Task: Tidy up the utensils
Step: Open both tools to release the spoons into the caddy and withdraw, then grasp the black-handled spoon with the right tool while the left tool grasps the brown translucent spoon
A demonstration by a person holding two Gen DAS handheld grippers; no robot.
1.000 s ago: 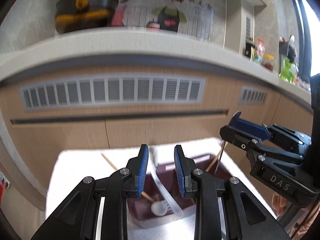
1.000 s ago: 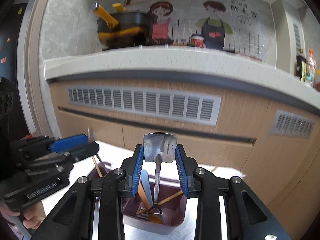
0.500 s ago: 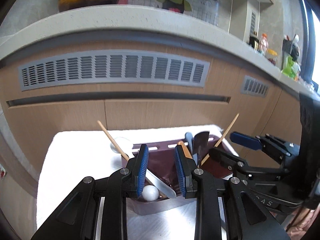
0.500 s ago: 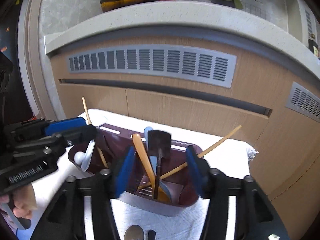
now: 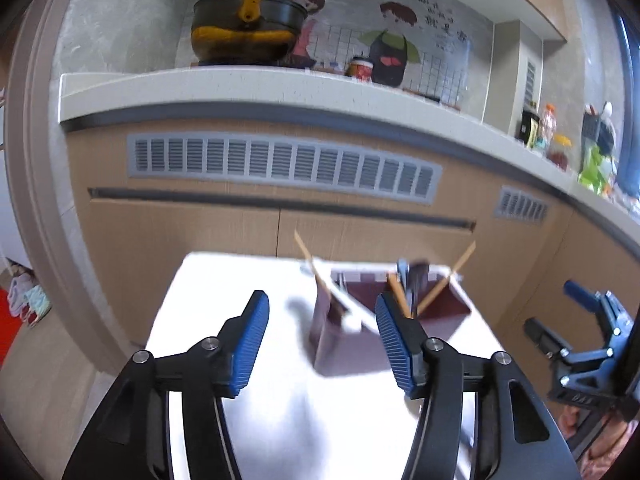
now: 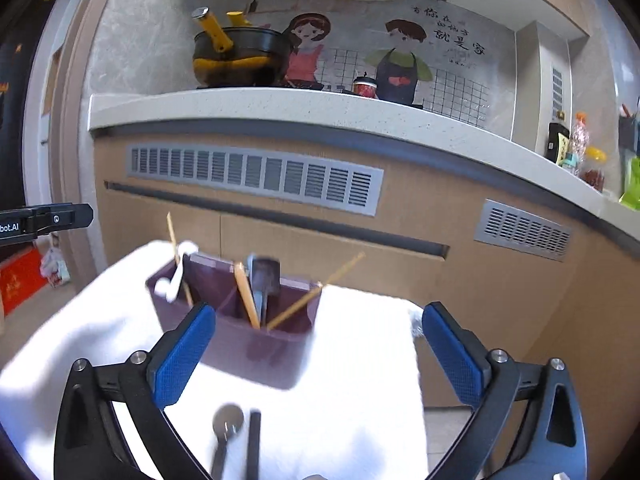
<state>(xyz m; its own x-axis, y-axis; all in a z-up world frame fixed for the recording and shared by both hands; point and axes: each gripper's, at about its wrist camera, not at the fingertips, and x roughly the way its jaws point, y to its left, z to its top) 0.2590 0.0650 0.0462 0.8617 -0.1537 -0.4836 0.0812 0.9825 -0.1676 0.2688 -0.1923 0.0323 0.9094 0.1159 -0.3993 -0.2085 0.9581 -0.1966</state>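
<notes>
Both claws empty — the right gripper (image 6: 316, 354) has just been opening to its widest, the left gripper (image 5: 322, 340) to about half. The maroon utensil holder (image 6: 240, 340) stands on the white cloth (image 6: 360, 400), spatula (image 6: 266, 276) inside — a metal spoon (image 6: 226, 428) lies near.

Black pot (image 6: 240, 58) with yellow handles on counter (image 6: 280, 106). Red cup (image 6: 365, 89) beside it. Bottles (image 6: 576, 144) far right. Vent (image 6: 256, 176) below counter.

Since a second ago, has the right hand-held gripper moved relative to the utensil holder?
Yes. The right hand-held gripper has backed away from the utensil holder, its jaws just opening, empty; the spatula now stands in the holder.
</notes>
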